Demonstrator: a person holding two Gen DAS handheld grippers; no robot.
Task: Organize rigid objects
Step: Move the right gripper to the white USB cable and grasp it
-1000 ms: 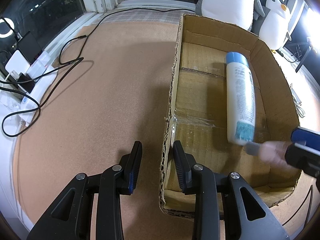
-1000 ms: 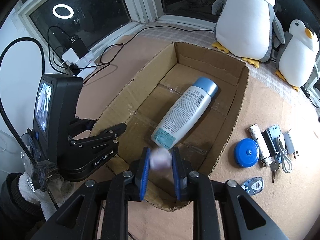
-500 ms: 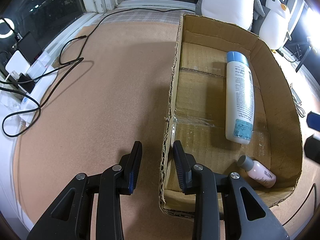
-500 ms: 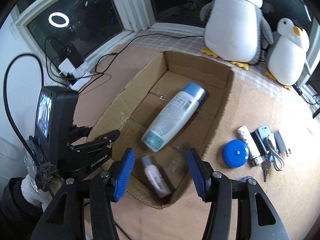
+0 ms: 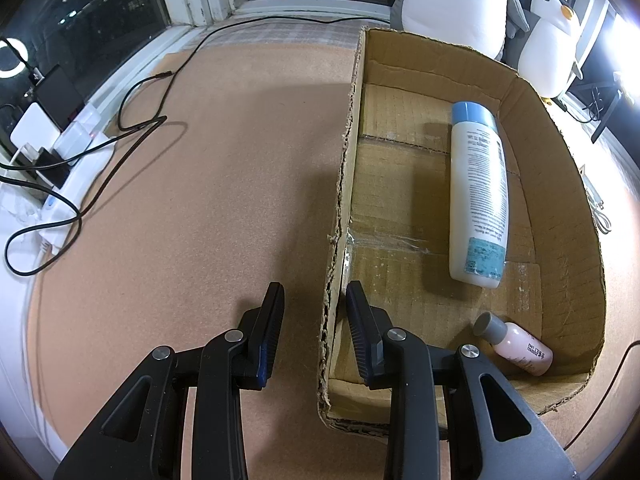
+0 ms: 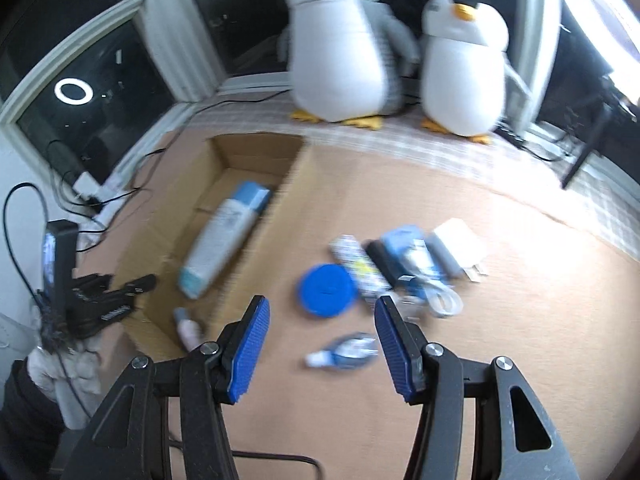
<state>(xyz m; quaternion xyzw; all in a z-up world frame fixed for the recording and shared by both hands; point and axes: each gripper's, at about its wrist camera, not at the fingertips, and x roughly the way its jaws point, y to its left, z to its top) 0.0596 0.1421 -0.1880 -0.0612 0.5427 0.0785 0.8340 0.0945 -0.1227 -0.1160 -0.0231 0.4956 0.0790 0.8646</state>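
Note:
An open cardboard box [image 5: 568, 184] holds a tall white bottle with a blue cap [image 5: 478, 192] and a small pink bottle with a grey cap [image 5: 516, 346]; the box [image 6: 168, 220] also shows in the blurred right wrist view. My left gripper [image 5: 314, 312] straddles the box's left wall [image 5: 340, 216], its jaws a little apart on either side. My right gripper [image 6: 320, 320] is open and empty above the table, near a blue round tape measure [image 6: 326, 290] and a small blue-white item [image 6: 348, 350].
A cluster of small items lies right of the tape measure: a patterned tube [image 6: 360, 268], keys and a cable [image 6: 436, 296], a white charger [image 6: 460, 248]. Two plush penguins [image 6: 344, 40] stand at the back. Cables and a power strip [image 5: 60, 160] lie at the left.
My right gripper let go of the small pink bottle in the box, opened wide, and swung right toward the loose items. My left gripper has not moved.

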